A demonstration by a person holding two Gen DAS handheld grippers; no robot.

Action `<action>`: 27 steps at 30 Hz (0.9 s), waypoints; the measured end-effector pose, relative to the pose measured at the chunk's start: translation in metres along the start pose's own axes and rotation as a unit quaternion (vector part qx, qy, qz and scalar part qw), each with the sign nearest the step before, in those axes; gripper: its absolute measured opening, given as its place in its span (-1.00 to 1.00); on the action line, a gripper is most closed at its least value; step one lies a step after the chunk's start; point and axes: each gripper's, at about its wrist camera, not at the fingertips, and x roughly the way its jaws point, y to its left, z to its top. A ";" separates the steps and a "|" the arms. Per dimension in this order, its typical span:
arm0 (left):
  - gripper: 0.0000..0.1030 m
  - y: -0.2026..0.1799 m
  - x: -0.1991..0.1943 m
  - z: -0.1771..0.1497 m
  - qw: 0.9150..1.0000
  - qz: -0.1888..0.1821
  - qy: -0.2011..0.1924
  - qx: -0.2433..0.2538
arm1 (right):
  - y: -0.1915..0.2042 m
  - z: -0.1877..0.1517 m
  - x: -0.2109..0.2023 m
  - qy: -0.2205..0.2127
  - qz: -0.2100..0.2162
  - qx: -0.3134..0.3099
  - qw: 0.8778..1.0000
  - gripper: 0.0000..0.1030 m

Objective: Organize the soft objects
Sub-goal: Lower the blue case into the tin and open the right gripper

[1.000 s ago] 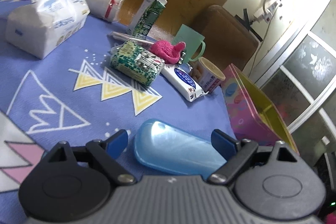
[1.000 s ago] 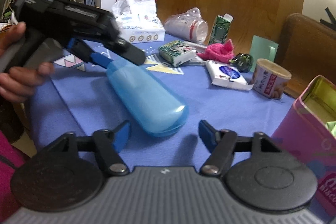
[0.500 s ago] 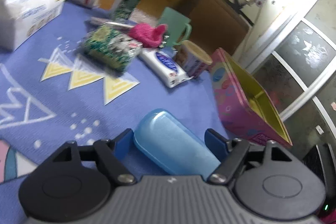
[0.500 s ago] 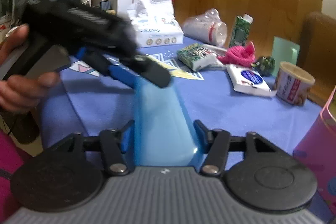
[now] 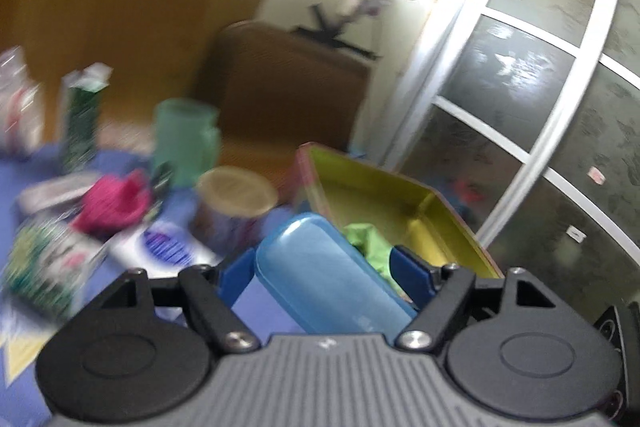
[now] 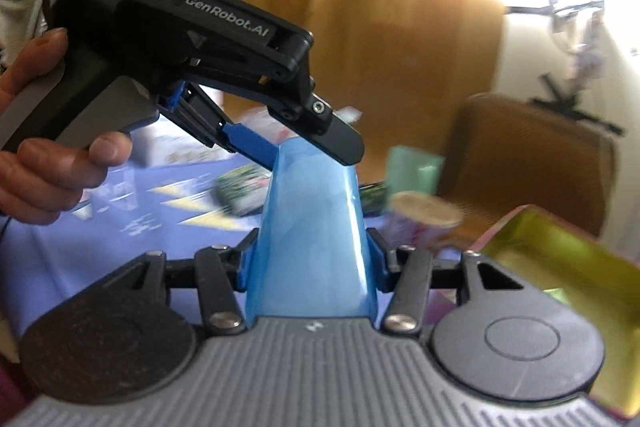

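Hand (image 6: 44, 163) wrapped around the black left gripper (image 6: 308, 151), which is angled downward | translucent blue oblong plastic case (image 6: 312, 247) raised off the purple patterned tablecloth (image 6: 120, 227), beside the pink tin box with yellow-green interior (image 5: 400, 199) | case pinched by both tools: far end by left gripper, near end by right gripper (image 6: 312, 259), both half-spread.

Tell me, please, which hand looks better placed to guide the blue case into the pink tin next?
Probably the left. Its tool grips the blue case with that end already near the pink tin, beside the green cloth. The right tool clamps the opposite end, with the tin off to its side.
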 end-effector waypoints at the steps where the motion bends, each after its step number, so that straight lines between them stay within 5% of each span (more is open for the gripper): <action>1: 0.47 -0.008 0.010 0.004 1.000 -0.008 0.001 0.008 | -0.008 0.000 -0.004 -0.003 -0.020 0.000 1.000 0.08; 13: 0.46 -0.075 0.111 0.013 0.994 -0.073 0.044 0.069 | -0.087 -0.026 -0.009 0.038 -0.187 0.061 0.980 0.09; 20: 0.51 -0.074 0.118 0.002 0.994 -0.062 0.053 0.068 | -0.128 -0.049 -0.005 0.096 -0.316 0.090 0.940 0.16; 27: 0.51 -0.061 0.096 -0.008 0.996 -0.052 0.041 0.065 | -0.133 -0.054 -0.028 0.063 -0.317 0.152 0.934 0.26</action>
